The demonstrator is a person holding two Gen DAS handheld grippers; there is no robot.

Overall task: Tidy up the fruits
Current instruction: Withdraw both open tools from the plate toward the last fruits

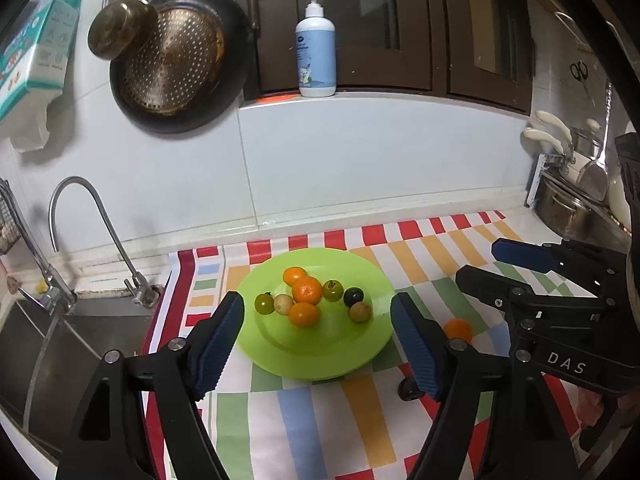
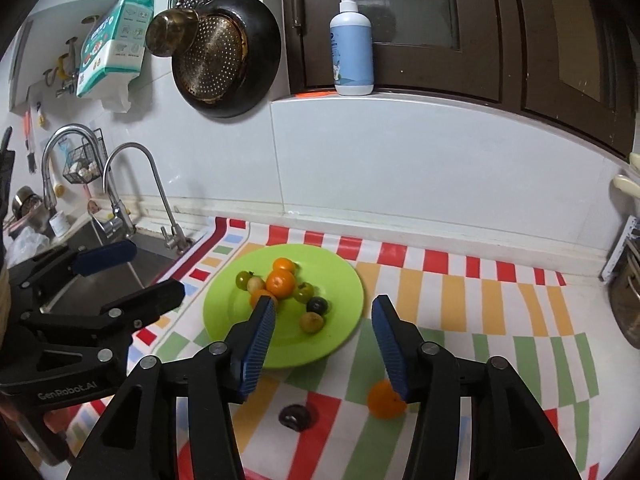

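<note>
A green plate (image 1: 360,272) (image 2: 344,276) sits on a checked cloth and holds several small fruits: oranges (image 1: 307,289) (image 2: 280,283), green ones (image 1: 332,290) and a dark one (image 1: 354,296) (image 2: 317,305). One orange (image 1: 458,329) (image 2: 384,400) and a dark fruit (image 1: 409,389) (image 2: 295,416) lie loose on the cloth in front of the plate, to its right. My left gripper (image 1: 318,340) is open and empty, hovering at the plate's near edge. My right gripper (image 2: 324,344) is open and empty above the loose fruits; it also shows in the left wrist view (image 1: 480,268).
A sink (image 1: 60,344) with a curved tap (image 1: 80,216) lies left of the cloth. Pots and utensils (image 1: 580,176) stand at the right. A pan and strainer (image 1: 176,60) hang on the tiled wall. A pump bottle (image 1: 316,52) stands on the sill.
</note>
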